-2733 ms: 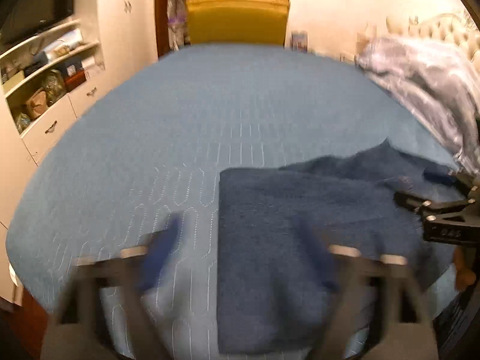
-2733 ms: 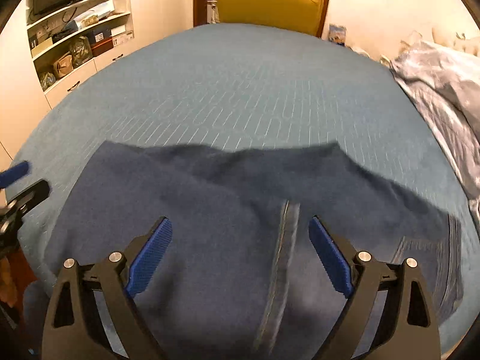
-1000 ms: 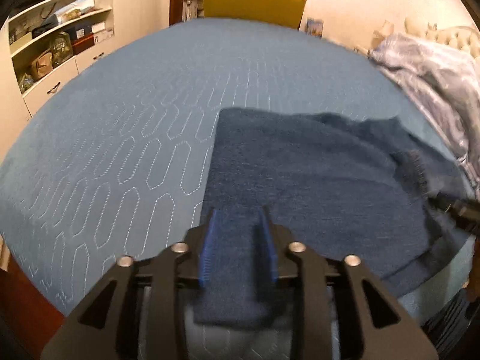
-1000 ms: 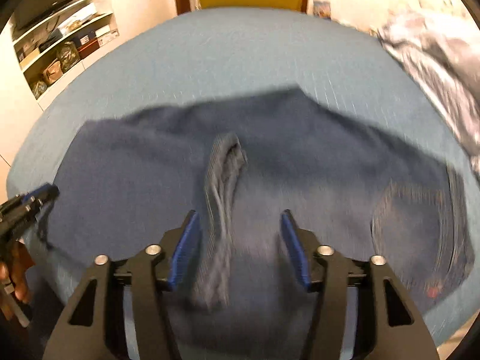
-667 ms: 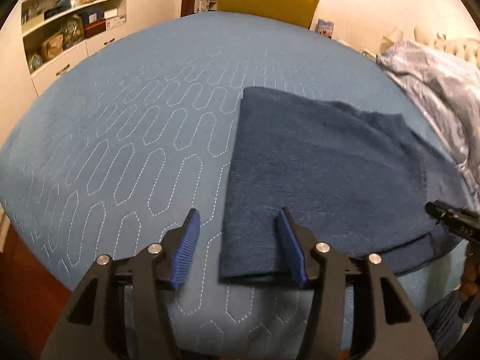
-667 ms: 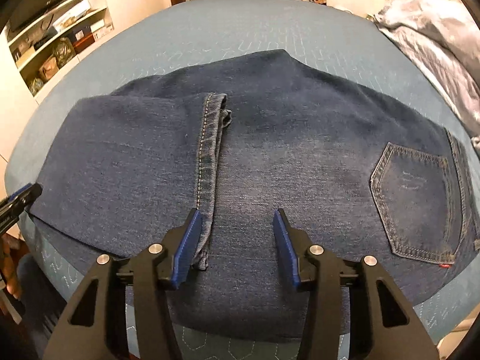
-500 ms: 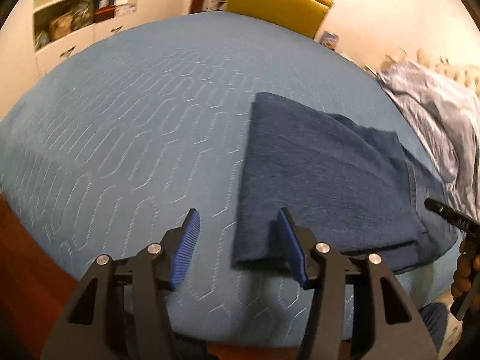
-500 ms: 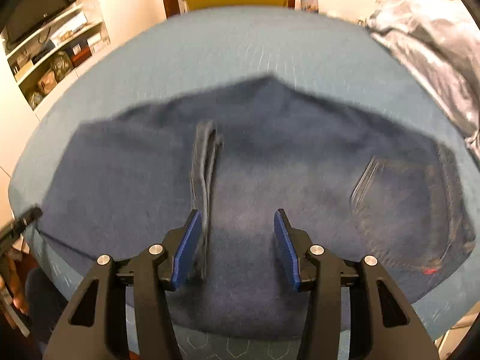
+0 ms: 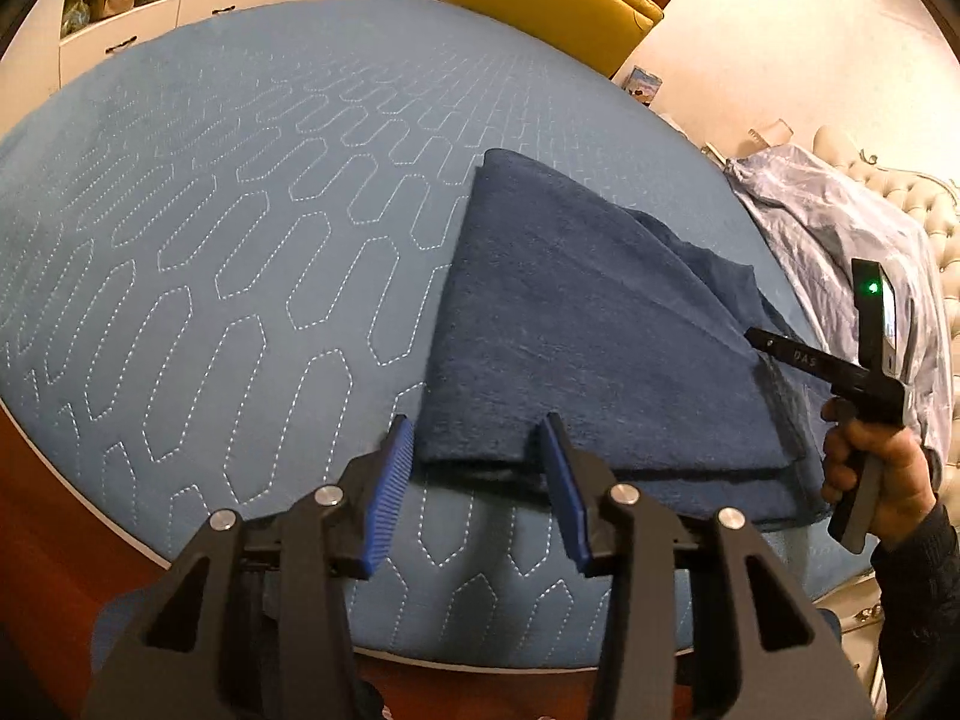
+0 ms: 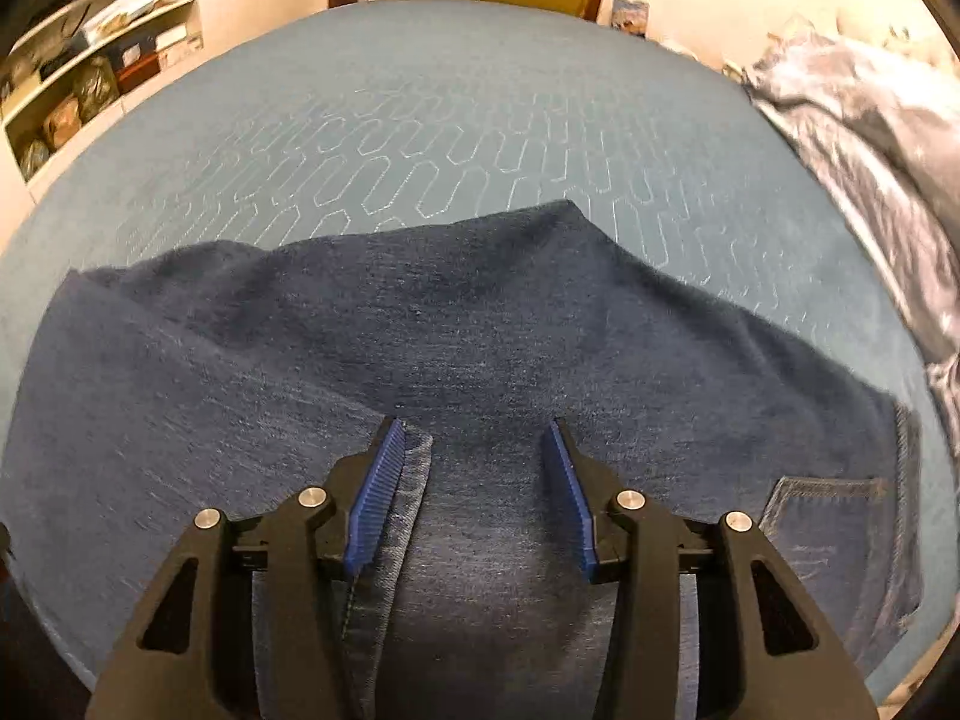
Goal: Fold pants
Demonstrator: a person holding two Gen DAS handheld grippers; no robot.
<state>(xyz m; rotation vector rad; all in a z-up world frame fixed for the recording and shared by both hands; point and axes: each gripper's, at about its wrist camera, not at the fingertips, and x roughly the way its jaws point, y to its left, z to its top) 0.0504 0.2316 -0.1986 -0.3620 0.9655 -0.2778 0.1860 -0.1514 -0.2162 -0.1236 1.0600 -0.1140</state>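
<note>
Only the right view shows the pants' (image 10: 480,348) pocket (image 10: 834,528); both hand-held grippers seemingly gape, empty.

I see open blue bedspread (image 9: 228,228) left of and beyond the folded pants (image 9: 576,336). A rumpled grey blanket (image 9: 840,228) blocks the right side; a yellow chair (image 9: 552,0) bounds the far edge.

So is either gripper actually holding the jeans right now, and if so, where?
Neither. The left gripper and right gripper are open over the jeans, pads apart.
</note>
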